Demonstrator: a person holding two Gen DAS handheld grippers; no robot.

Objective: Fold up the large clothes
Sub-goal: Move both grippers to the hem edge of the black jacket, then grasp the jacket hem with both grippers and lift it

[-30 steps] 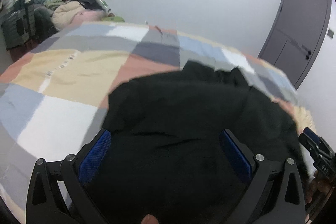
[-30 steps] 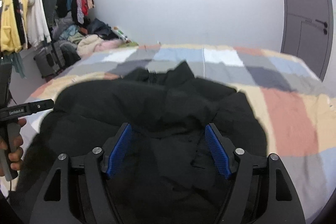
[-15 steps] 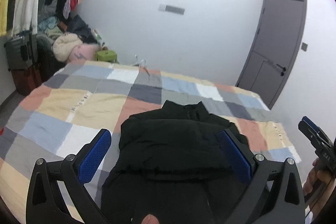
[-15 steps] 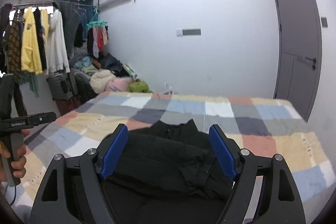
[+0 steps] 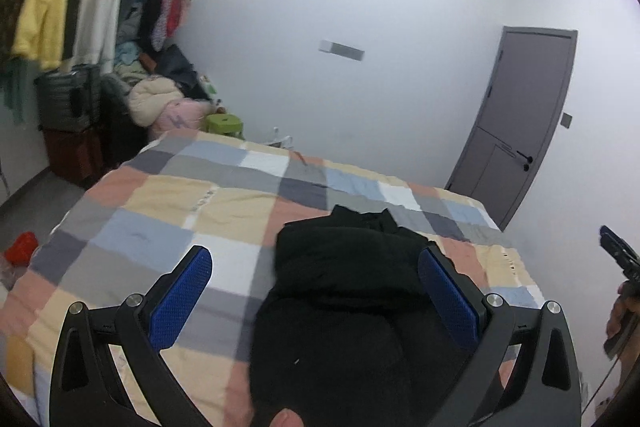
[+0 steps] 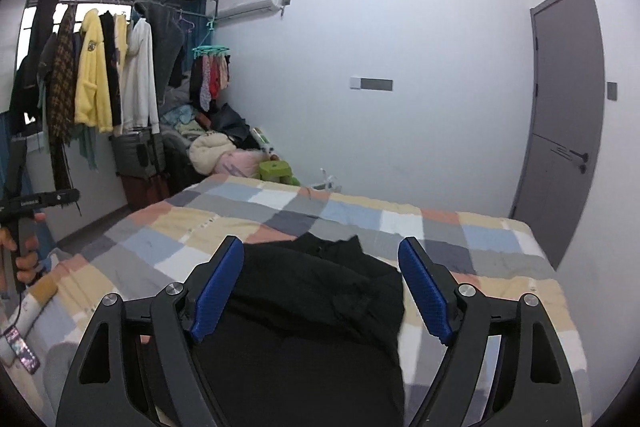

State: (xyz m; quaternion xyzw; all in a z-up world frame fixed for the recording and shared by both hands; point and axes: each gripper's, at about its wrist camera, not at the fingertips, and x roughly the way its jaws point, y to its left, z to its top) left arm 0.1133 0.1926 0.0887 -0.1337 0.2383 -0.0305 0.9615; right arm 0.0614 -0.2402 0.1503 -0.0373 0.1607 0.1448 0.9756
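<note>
Your right gripper (image 6: 320,287) and left gripper (image 5: 316,297) both hang released, nothing between blue dimpled pads; the puffy black jacket (image 6: 320,307) lies beyond on the checked bedspread (image 6: 248,211).

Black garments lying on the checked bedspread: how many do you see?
1. A black padded jacket lies folded on the near part of the checked patchwork bedspread, its collar toward the far wall. Its folds could hide another dark piece.
</note>
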